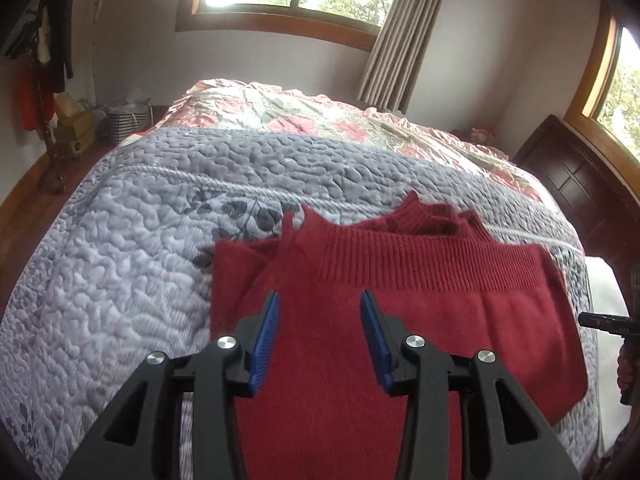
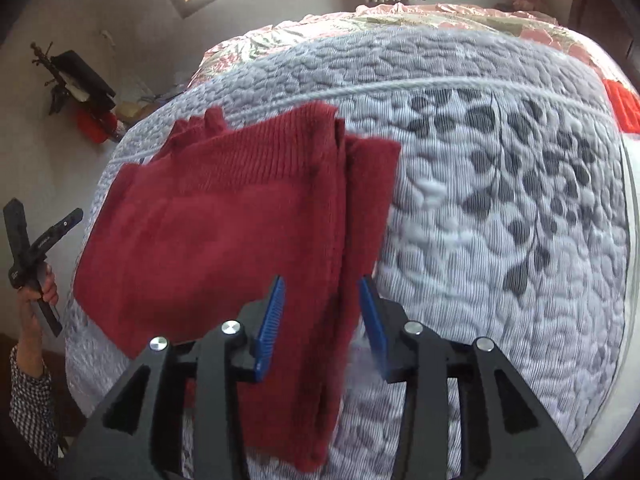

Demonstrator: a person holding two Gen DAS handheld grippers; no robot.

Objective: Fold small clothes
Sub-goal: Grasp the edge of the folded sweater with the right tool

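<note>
Both grippers wide open, holding nothing. Left gripper point(image 1: 320, 336) hovers over the red sweater point(image 1: 400, 320), which lies folded on the bed point(image 1: 120, 260) just ahead of and under the fingers. Right gripper point(image 2: 322, 320) straddles the sweater's right folded edge, probably lining up for the next fold. Sweater's near end is hidden under both grippers; contact with fabric unclear.

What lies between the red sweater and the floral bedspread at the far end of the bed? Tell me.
Only bare grey quilt separates the red sweater from the floral bedspread; the left wrist view shows it best.
</note>
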